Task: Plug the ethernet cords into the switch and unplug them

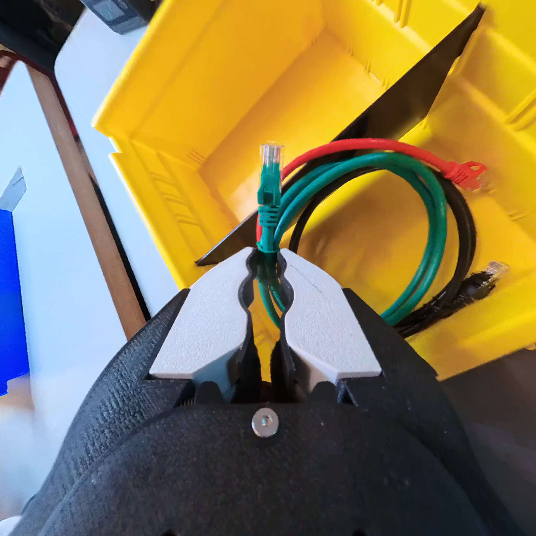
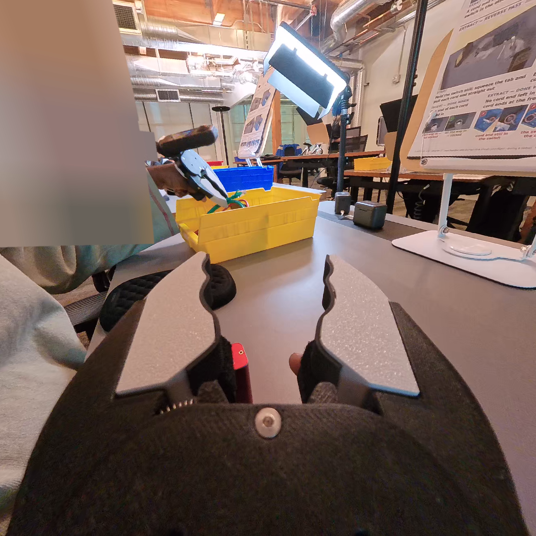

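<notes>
— The green ethernet cord (image 1: pixel 432 232) is the one in play. The left tool (image 1: pixel 266 255) is clamped on it just behind the boot, so the clear plug (image 1: pixel 271 153) sticks straight out toward twelve o'clock past the tips.

— And where does the rest of it lie?

— Looped in the yellow bin (image 1: pixel 232 87), in the compartment on the near side of the black divider (image 1: pixel 406 95). A red cord (image 1: pixel 362 145) arcs over the loop, its plug out at about three o'clock, and a black cord (image 1: pixel 467 232) hugs the outside, its plug down near four.

— So a lift could drag those two along?

— I'd guess so; they lie tangled close together. Rising slowly, and watching that the green loop slips free, seems the careful way.

— What about the other side?

— The right tool (image 2: pixel 265 271) hangs low over the grey worktop (image 2: pixel 377 275) with its jaws spread apart and nothing between them. The bin sits at about eleven o'clock from it. I can't spot the switch from here, so the plug should stay pointing forward, ready to line up.
</notes>
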